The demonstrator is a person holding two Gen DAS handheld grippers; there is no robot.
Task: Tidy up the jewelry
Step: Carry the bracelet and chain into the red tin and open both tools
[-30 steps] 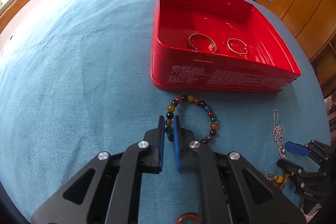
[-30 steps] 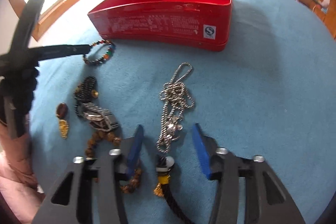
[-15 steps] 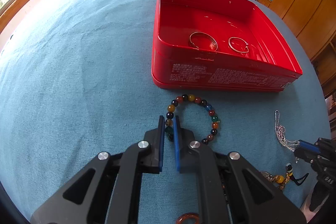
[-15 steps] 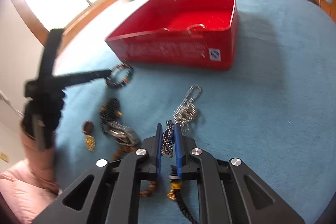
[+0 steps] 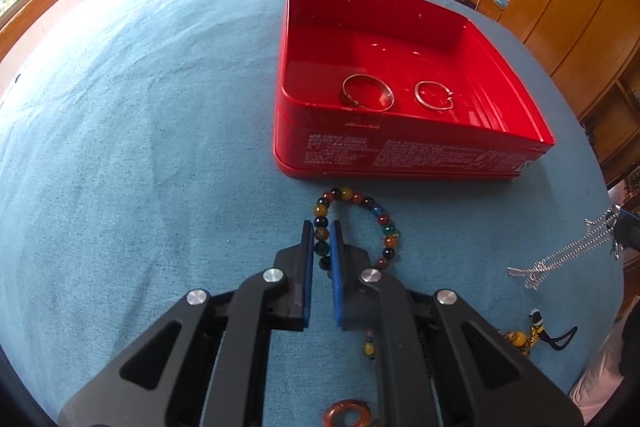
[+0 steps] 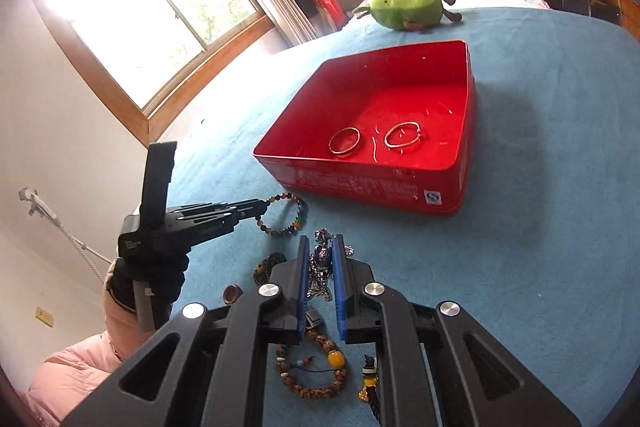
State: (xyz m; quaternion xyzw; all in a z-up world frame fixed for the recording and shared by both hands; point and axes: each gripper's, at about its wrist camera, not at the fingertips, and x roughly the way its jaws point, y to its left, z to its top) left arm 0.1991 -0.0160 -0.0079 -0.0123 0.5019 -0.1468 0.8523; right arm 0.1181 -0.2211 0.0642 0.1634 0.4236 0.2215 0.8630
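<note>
Right gripper (image 6: 319, 251) of mine has just clamped and lifted the silver chain necklace (image 6: 322, 267) toward the red metal tin (image 6: 368, 187), while my left gripper (image 5: 319, 241) pinches the multicoloured bead bracelet (image 5: 352, 223) on the blue tabletop (image 5: 140, 147).

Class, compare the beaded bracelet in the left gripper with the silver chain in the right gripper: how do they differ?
The bracelet is a ring of round multicoloured beads; the chain is thin silver links. The bracelet lies on the blue cloth; the chain hangs lifted off it. Both are pinched in shut grippers, left and right, outside the red box.
</note>
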